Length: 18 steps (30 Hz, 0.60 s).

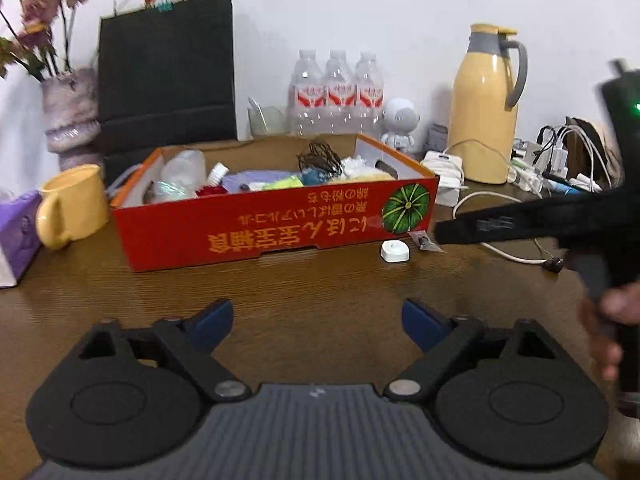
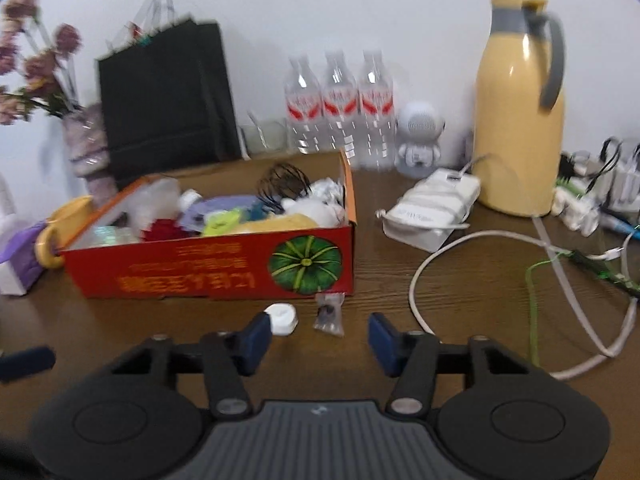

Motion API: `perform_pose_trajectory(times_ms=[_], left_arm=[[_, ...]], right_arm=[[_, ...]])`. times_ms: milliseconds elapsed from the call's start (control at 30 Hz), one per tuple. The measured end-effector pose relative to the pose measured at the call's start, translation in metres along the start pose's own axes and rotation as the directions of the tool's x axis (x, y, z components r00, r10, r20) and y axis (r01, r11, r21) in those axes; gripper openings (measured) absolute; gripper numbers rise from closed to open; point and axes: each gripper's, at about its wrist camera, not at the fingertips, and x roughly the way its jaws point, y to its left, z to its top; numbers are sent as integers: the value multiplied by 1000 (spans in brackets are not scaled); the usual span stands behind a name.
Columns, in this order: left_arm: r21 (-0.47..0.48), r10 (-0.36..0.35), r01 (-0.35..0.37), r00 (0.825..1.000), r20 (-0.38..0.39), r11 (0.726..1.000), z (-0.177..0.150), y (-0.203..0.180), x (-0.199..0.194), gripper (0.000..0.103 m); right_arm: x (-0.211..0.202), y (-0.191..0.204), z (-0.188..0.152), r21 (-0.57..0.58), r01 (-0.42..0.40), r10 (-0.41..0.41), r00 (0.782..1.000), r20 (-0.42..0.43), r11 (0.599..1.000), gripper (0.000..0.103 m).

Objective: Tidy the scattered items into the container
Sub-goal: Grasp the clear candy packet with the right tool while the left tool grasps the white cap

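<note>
Both grippers empty: left gripper (image 1: 317,322) jaws wide apart, right gripper (image 2: 319,338) spread too. Red box (image 2: 224,270) sits far-left; white case (image 2: 282,319) and small packet (image 2: 329,314) lie just near it.

Left hand-held gripper (image 1: 318,320) and right hand-held gripper (image 2: 319,336), jaws spread, empty.

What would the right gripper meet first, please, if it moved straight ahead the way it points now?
Probably the small clear packet lying on the table between its open fingers, just before the red box; depth is uncertain.
</note>
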Motion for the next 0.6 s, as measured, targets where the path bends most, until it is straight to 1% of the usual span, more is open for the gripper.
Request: perform_pose_trajectory(times_ms=[33, 67, 133, 233, 267, 400, 433, 467, 500, 533, 600], left_arm=[[-4, -2, 2, 1000, -14, 1000, 2, 1, 7, 82], [-13, 2, -2, 999, -32, 1000, 5, 2, 14, 79], [-34, -9, 7, 998, -59, 999, 9, 6, 27, 69], [-60, -25, 19, 996, -91, 998, 14, 11, 42, 65], [-59, -27, 21, 995, -95, 998, 15, 11, 46, 64], [-51, -50, 45, 994, -95, 998, 22, 4, 57, 64], [-52, -60, 55, 994, -97, 997, 24, 2, 60, 63], [-52, -69, 65, 993, -99, 997, 26, -1, 64, 62], [-49, -80, 76, 992, -100, 996, 29, -3, 67, 59], [-47, -88, 84, 991, -101, 995, 31, -5, 71, 53], [-51, -95, 90, 989, -112, 995, 37, -7, 84, 45]], right_arm=[[10, 0, 2, -2, 9, -9, 1000, -4, 1000, 48], [20, 1, 4, 0, 21, -21, 1000, -8, 1000, 47], [36, 0, 6, 11, 35, -35, 999, -27, 999, 42], [49, -2, 9, 10, 40, -40, 998, -46, 999, 30], [52, -1, 9, 2, 41, -41, 998, -51, 999, 22], [61, 0, 8, -24, 34, -36, 997, -74, 999, 20], [61, 0, 6, -32, 32, -34, 997, -69, 999, 20], [61, 0, 6, -39, 35, -37, 997, -69, 999, 18], [61, 0, 7, -43, 36, -39, 996, -74, 998, 17], [59, -2, 7, -34, 33, -36, 996, -77, 999, 16], [54, -9, 8, 9, 37, -36, 996, -77, 999, 15]])
